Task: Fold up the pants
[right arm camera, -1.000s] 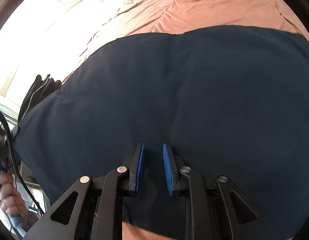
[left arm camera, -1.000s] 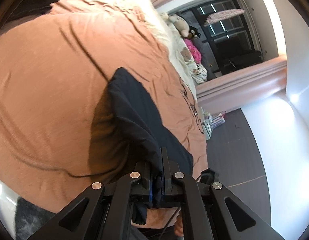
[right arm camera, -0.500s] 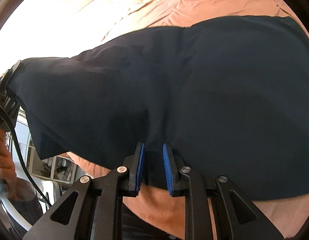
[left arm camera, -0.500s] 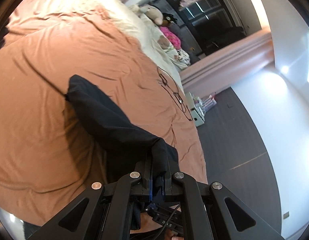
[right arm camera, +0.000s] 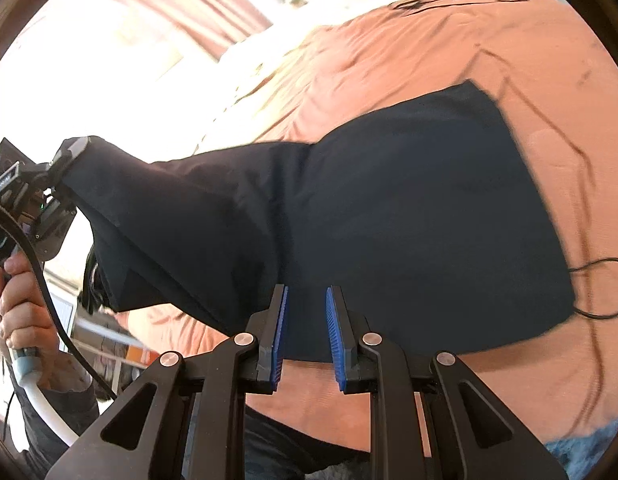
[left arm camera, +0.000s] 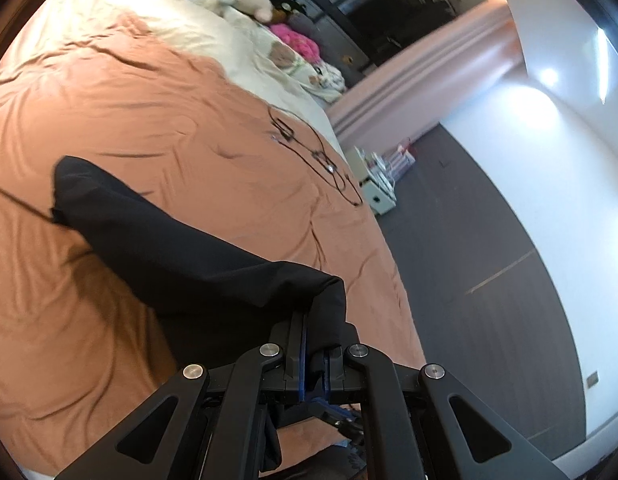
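Observation:
The dark navy pants (right arm camera: 409, 208) lie on the salmon bedspread (right arm camera: 449, 40). My left gripper (left arm camera: 315, 344) is shut on one end of the pants (left arm camera: 181, 248) and holds it lifted above the bed; it also shows at the left of the right wrist view (right arm camera: 65, 160), with the cloth stretched from it. My right gripper (right arm camera: 305, 320) is open with blue pads, hovering at the near edge of the pants with nothing between the fingers.
A black cable (left arm camera: 309, 156) lies on the bedspread toward the far side, and another runs by the pants (right arm camera: 589, 288). Pillows and soft toys (left arm camera: 269, 4) sit at the bed's head. Dark floor (left arm camera: 489, 260) and a small white cabinet (left arm camera: 373, 184) lie beside the bed.
My left gripper has lifted its end of the pants higher and pulled it away from the bed. My right gripper has backed off, so the pants look smaller and the bedspread shows in front.

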`<action>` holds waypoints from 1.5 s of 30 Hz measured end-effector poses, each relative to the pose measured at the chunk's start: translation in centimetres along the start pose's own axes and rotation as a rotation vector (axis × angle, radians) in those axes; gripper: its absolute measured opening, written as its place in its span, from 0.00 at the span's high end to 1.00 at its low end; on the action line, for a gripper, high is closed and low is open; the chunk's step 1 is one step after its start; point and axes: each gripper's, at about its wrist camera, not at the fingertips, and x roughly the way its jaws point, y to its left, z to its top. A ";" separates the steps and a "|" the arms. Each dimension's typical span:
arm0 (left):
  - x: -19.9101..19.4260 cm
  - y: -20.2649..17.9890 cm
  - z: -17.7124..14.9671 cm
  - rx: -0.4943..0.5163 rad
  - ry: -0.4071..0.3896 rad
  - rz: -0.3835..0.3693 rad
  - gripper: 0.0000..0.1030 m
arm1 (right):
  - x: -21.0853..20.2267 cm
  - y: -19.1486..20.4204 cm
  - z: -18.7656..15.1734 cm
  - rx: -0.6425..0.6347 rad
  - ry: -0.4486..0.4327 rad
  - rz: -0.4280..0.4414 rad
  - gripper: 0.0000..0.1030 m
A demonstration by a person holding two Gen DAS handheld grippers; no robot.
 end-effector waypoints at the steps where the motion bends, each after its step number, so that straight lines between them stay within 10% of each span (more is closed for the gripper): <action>1: 0.6 -0.5 0.0 0.011 0.012 0.001 0.95 | -0.4 -0.5 0.0 0.013 -0.009 -0.002 0.84; 23: 18.2 -7.1 -6.5 0.186 0.392 -0.019 0.95 | -7.5 -4.2 -6.4 0.225 -0.136 -0.087 0.84; 45: 16.6 -7.0 -12.5 0.186 0.520 -0.069 0.94 | -9.2 -4.8 -8.2 0.260 -0.161 -0.099 0.84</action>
